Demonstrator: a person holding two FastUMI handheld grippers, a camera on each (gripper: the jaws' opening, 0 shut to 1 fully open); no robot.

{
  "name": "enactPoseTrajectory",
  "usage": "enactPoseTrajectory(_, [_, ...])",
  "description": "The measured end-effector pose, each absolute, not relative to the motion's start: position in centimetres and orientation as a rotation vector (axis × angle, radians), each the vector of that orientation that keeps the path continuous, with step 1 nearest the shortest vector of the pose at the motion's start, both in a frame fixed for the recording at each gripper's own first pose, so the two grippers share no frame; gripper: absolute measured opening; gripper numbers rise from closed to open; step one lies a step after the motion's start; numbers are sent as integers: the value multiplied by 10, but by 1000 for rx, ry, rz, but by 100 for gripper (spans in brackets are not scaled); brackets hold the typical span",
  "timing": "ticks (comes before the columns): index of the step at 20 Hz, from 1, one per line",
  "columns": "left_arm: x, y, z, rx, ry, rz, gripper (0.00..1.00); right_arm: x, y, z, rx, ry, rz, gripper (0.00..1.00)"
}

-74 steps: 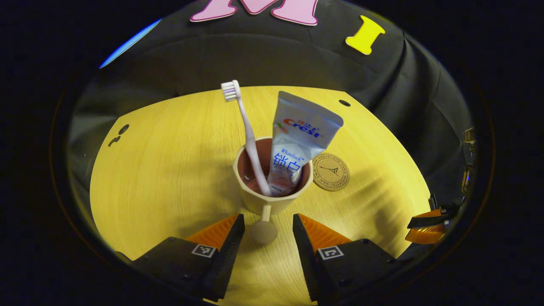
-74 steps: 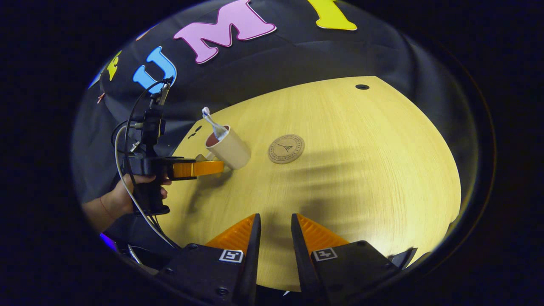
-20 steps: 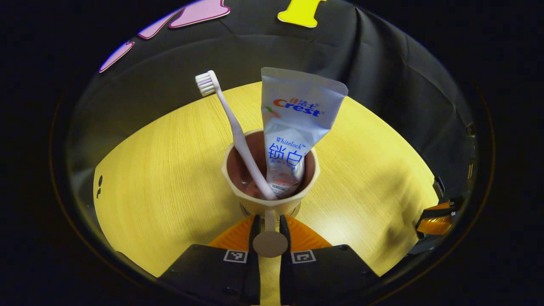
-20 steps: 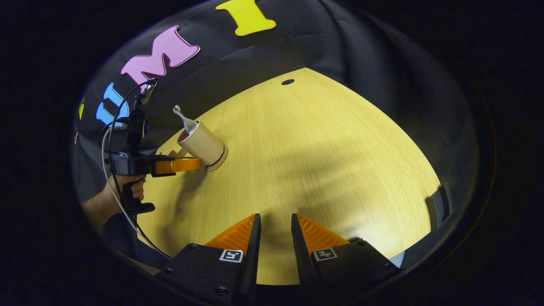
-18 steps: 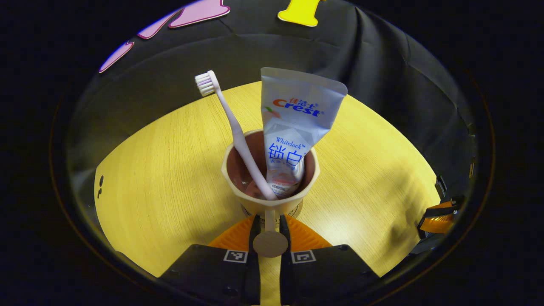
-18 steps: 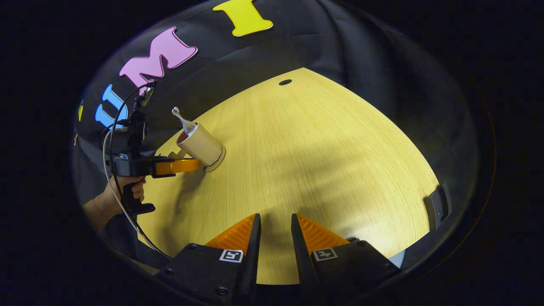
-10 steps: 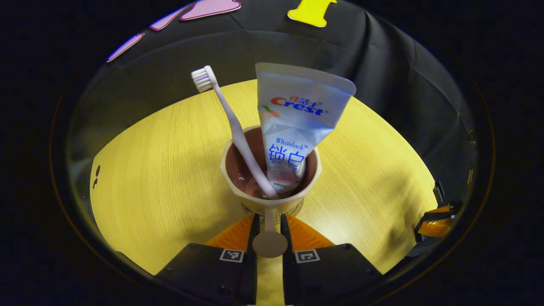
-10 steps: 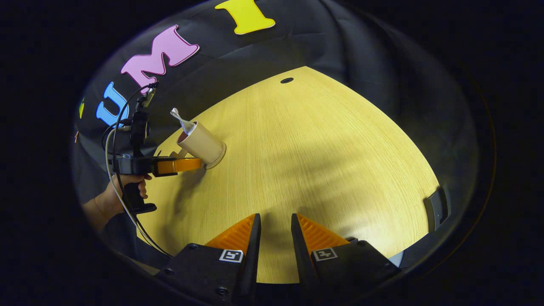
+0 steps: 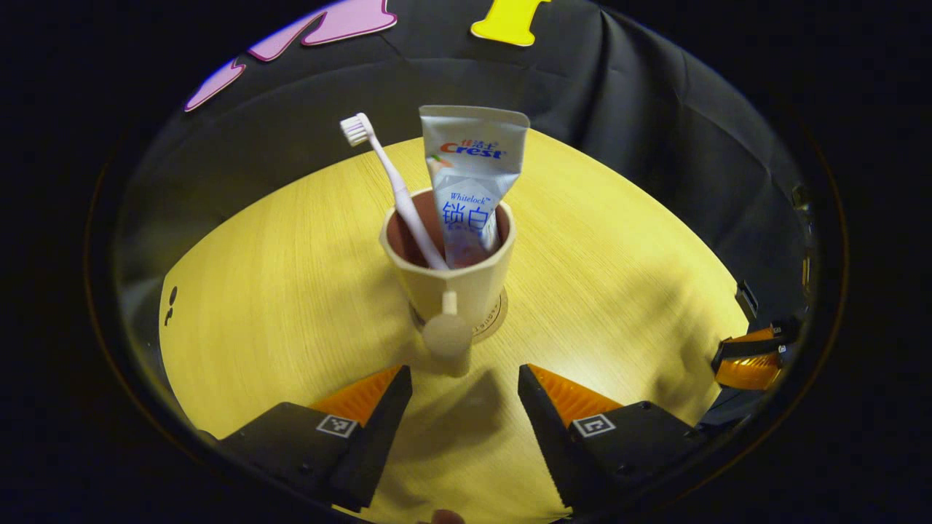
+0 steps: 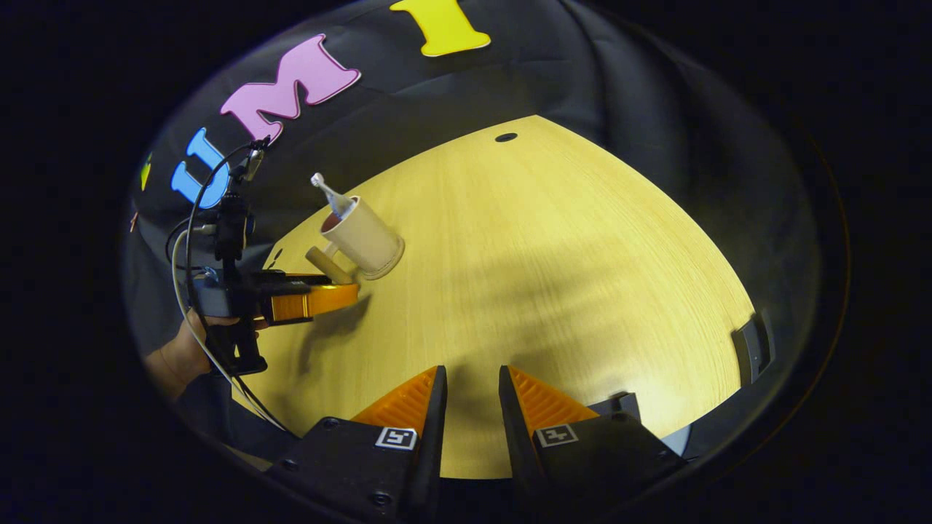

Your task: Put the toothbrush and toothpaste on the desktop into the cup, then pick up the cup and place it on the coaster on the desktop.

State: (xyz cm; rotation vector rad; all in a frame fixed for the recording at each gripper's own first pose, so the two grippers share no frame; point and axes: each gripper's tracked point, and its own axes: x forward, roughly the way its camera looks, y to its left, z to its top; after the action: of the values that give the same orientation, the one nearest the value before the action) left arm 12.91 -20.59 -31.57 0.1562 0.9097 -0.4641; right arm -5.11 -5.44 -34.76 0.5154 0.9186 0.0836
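Your left tool stood wide open and empty just short of the cup, which sat on its coaster on the pale wood desk, toothbrush and toothpaste upright inside; your right tool, nearly closed, held nothing.

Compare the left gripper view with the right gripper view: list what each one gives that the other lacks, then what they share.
Left gripper view: the toothpaste standing in the cup, the cup's inside, and the coaster rim under its base, with the left gripper open just short of the handle.
Right gripper view: a hand holding the left gripper, seen from the side, its cable, and the right gripper over bare desktop.
Shared: cup, toothbrush, desktop, both grippers.
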Motion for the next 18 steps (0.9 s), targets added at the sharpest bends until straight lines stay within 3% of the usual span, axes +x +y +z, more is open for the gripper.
enactPoseTrajectory(18, [24,-93,-227,8,757,-473,93,-58,108,-240,402,815,253,44])
